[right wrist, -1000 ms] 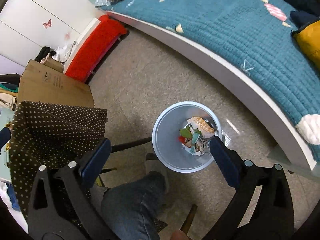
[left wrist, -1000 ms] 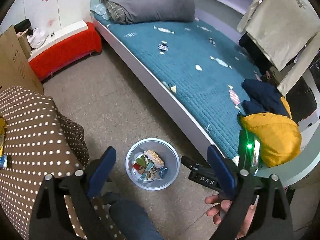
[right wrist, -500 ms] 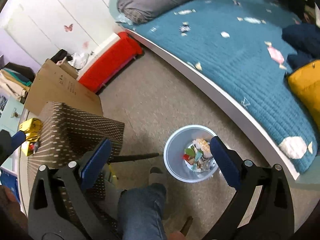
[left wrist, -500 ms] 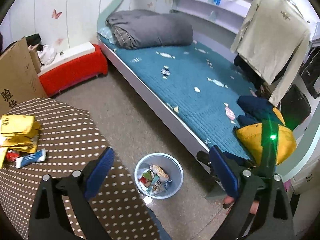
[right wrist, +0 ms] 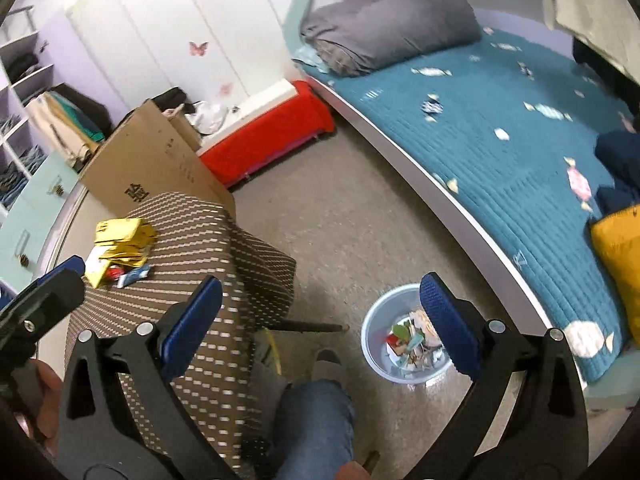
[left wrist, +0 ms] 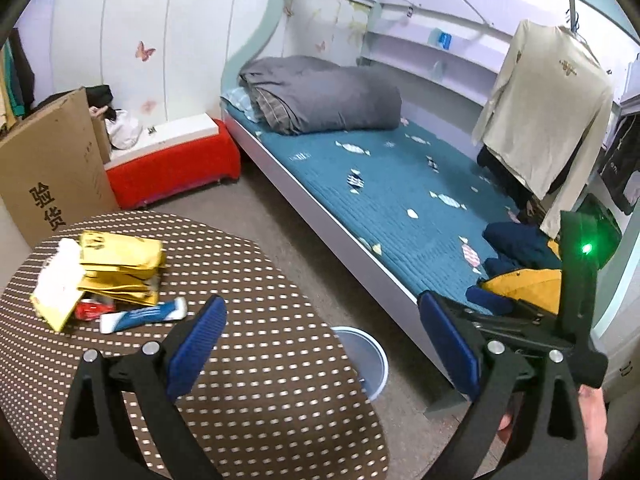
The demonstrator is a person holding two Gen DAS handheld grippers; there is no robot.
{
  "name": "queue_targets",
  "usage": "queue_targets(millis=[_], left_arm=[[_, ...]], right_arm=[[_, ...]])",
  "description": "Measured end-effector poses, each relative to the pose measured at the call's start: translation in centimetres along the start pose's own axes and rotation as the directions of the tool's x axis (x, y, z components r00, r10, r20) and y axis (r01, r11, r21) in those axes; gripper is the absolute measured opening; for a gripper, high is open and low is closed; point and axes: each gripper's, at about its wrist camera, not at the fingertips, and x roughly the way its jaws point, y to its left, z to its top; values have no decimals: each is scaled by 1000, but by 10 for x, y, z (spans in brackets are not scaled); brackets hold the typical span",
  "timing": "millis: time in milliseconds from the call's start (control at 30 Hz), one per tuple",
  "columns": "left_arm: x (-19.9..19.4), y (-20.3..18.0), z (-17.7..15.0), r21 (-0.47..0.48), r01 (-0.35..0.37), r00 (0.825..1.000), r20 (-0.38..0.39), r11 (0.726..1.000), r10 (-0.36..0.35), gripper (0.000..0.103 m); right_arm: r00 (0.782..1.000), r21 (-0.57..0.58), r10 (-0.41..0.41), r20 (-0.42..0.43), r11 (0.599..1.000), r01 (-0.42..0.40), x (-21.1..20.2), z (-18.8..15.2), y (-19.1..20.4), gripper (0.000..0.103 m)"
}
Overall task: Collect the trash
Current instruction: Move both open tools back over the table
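Left wrist view is showing both grippers, left gripper (left wrist: 320, 344) and right gripper (right wrist: 320, 324), gaping empty; reaching far-left for the wrappers (left wrist: 116, 268) on the table (left wrist: 260, 400) is calling for a low, level approach, bin (right wrist: 404, 344) waiting on the floor

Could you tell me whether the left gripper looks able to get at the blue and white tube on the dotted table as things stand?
Probably yes. The left gripper is open and empty above the table, and the blue and white tube lies uncovered at the near edge of the yellow packets, with bare cloth between.

A grey duvet (left wrist: 324, 98) lies on the teal bed (left wrist: 400, 196) (beside a red bench (left wrist: 172, 168)).
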Motion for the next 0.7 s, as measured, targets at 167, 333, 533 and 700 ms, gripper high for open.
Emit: queue_targets(millis=[167,333,533,700], left_arm=[[-22,20,-4,-22,-25,999,44,999,26,96],[-42,41,-8,-37,-42,996,75,998,44,96],[-67,80,-19,-81,-73,990,112,994,82,96],[-77,117,-30,-105,-114,986,107,988,125,96]], right_arm=[[1000,-59,18,25,998,-16,-9,5,32,97],[999,-116,41,31,993,-37,-13,5,65,97],[997,-213,70,35,975,-61,-14,1,110,97],[993,-285,111,29,954,-98,-4,-1,147,97]])
